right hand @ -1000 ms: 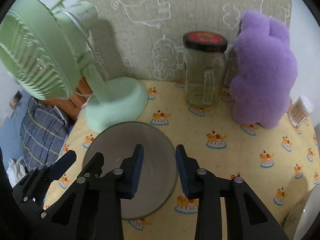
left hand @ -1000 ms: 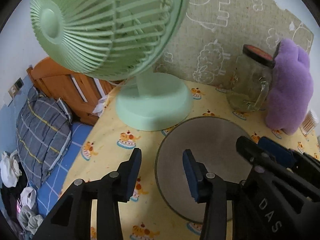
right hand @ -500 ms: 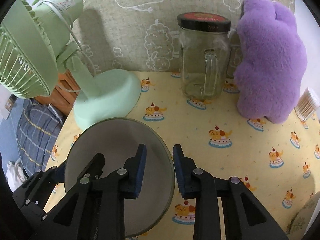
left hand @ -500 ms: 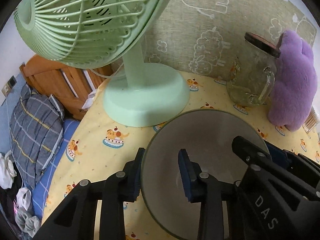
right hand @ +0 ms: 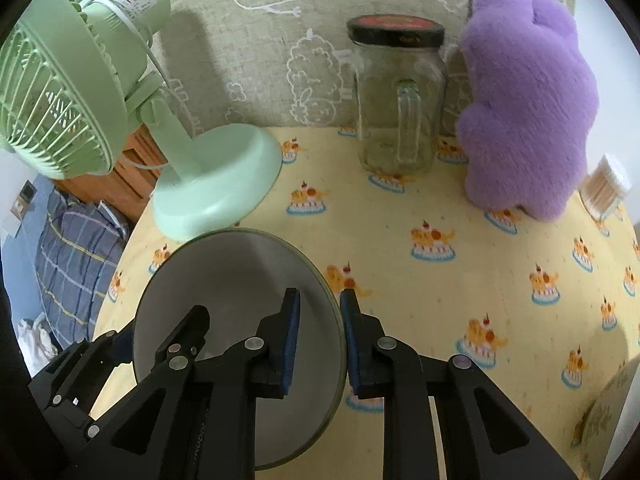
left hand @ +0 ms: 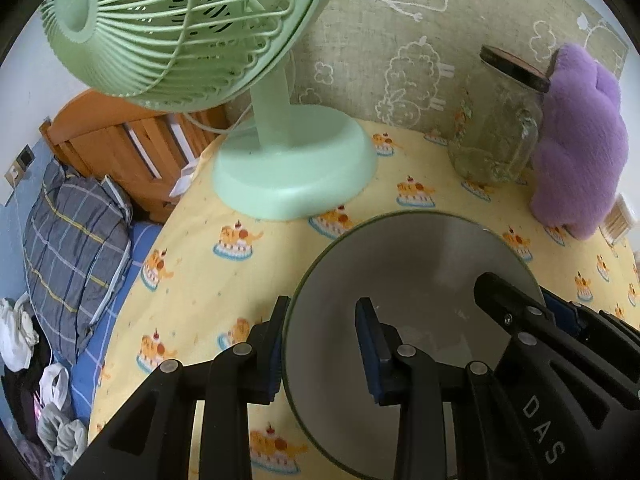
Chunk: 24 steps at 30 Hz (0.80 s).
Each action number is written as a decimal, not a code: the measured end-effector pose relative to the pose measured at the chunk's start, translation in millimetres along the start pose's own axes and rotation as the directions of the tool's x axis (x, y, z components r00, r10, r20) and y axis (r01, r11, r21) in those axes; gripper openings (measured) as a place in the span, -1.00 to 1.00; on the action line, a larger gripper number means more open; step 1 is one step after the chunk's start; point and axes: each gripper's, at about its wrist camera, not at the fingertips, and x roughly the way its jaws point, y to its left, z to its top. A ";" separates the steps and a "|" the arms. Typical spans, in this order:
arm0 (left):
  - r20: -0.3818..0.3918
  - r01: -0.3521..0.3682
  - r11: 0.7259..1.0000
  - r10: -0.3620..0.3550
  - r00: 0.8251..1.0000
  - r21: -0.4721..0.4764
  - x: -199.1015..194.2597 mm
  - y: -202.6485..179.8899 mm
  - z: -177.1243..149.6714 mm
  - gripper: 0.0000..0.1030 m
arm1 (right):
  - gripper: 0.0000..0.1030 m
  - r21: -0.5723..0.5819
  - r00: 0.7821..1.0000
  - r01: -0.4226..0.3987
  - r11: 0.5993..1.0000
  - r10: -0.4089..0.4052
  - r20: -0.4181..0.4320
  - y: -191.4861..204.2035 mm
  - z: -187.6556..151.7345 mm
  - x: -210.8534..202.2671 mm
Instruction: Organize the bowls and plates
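Observation:
A grey bowl [left hand: 408, 272] with a thin green rim sits on the yellow tablecloth in front of the fan's base. My left gripper [left hand: 322, 340] straddles its left rim, one finger outside and one inside, and is shut on the wall. In the right wrist view the same bowl [right hand: 232, 272] lies low and left. My right gripper [right hand: 318, 320] straddles its right rim, its jaws closing with the pads against the wall. Each gripper's black fingers show in the other's view across the bowl.
A green desk fan [left hand: 292, 168] stands just behind the bowl. A lidded glass jar [right hand: 400, 112] and a purple plush toy [right hand: 528, 112] stand against the back wall, a cotton-swab tub [right hand: 606, 184] at the right. The table edge drops to a bed [left hand: 76, 248] on the left.
Both grippers have come forward and down over the bowl, which now looks larger. Their jaws have narrowed from open to pinching opposite sides of the rim.

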 end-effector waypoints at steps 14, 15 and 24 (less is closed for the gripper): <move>0.009 0.058 0.998 -0.059 0.998 0.036 -54.7 -15.3 -27.5 -0.39 | -0.53 0.042 0.999 0.034 0.999 -0.035 0.009 -14.7 -32.7 -56.7; 0.014 0.061 0.997 -0.061 0.998 0.040 -59.9 -16.0 -28.5 -0.39 | -0.53 0.046 0.999 0.037 0.998 -0.038 0.015 -15.3 -34.8 -62.6; 0.063 0.086 0.994 -0.090 0.994 0.073 -114.1 -12.1 -38.0 -0.39 | -0.53 0.083 0.996 0.051 0.995 -0.057 0.071 -10.0 -49.7 -118.6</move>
